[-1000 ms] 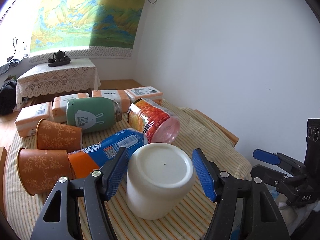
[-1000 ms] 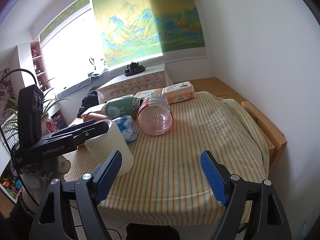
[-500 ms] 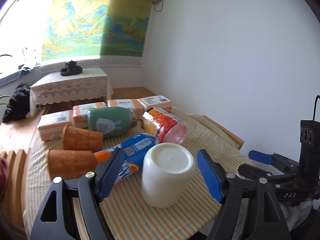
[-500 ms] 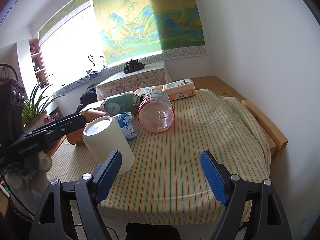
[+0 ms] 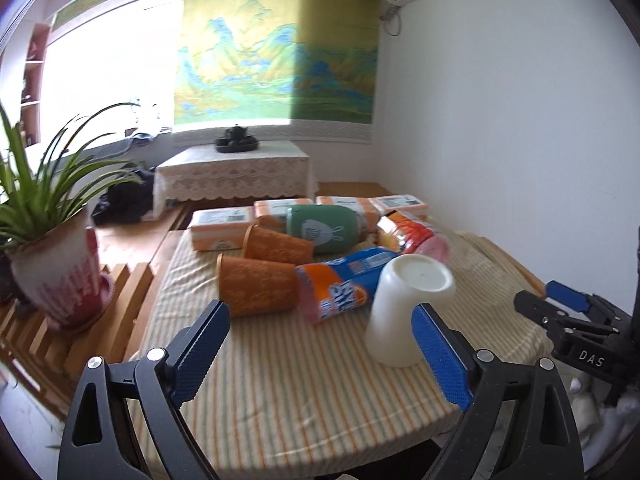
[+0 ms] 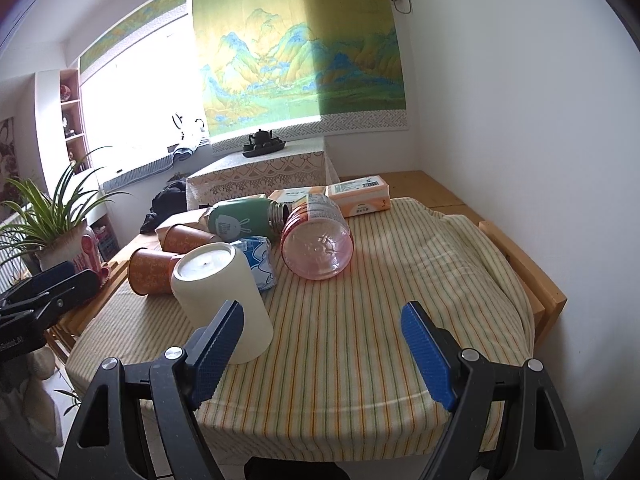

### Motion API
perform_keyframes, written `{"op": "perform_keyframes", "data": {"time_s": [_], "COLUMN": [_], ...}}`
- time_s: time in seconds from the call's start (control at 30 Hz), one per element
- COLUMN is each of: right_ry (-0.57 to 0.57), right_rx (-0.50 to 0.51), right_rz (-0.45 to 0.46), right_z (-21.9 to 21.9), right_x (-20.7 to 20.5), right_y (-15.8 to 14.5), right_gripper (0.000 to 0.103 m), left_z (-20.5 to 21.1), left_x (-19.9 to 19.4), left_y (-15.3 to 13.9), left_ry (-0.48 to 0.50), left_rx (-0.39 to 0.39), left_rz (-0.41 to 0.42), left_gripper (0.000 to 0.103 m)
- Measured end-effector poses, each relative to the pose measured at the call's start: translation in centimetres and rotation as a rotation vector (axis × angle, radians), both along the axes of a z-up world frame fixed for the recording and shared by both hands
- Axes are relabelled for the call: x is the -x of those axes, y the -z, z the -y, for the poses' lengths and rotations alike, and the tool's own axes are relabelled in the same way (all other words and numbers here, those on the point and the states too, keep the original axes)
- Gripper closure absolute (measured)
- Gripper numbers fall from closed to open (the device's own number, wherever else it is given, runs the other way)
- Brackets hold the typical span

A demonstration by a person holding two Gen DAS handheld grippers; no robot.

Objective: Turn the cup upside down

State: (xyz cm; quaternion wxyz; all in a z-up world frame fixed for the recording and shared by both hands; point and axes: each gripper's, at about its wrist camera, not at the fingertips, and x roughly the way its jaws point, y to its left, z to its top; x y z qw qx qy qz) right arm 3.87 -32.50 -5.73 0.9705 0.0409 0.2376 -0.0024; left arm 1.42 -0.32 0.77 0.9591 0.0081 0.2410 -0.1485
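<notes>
A cream white cup [image 5: 406, 312] stands upside down on the striped tablecloth [image 5: 304, 384], its flat base up. It also shows in the right wrist view [image 6: 222, 300]. My left gripper [image 5: 320, 356] is open and empty, pulled back from the cup, which stands just beyond its right finger. My right gripper [image 6: 322, 354] is open and empty over the front of the table, with the cup beyond its left finger. The right gripper also shows at the right edge of the left wrist view [image 5: 568, 316].
Behind the cup lie two orange cups [image 5: 260, 288], a blue-orange bottle [image 5: 344, 284], a green flask [image 5: 324, 230], a pink-bottomed jar [image 6: 318, 244] and tissue packs [image 5: 224, 228]. A potted plant [image 5: 56, 256] stands on a slatted bench at left. A white wall is at right.
My left gripper has drawn back and to the left from around the cup, leaving it standing upside down. The right gripper has barely moved.
</notes>
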Motion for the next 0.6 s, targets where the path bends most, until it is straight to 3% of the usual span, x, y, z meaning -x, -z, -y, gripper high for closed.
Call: {"op": "perform_keyframes", "data": {"time_s": [0.3, 0.43, 0.6], "right_ry": [0.013, 0.021, 0.027], "right_rx": [0.045, 0.050, 0.056], "right_rz": [0.044, 0.057, 0.062], "right_z": [-0.9, -1.0, -1.2], "right_x": [0.9, 1.2, 1.4], "right_y": [-0.4, -0.5, -0.3], "right_gripper": [0.017, 0.014, 0.013], "left_z": [-2.6, -3.3, -3.1], "left_x": [1.8, 2.5, 3.1], "left_y": [0.3, -0.2, -0.5], "left_ry": [-0.143, -0.192, -0.227], "left_rx": [0.010, 0.006, -0.019], "left_rz": [0.021, 0.057, 0.094], "left_gripper": [0.009, 0.001, 0.001]}}
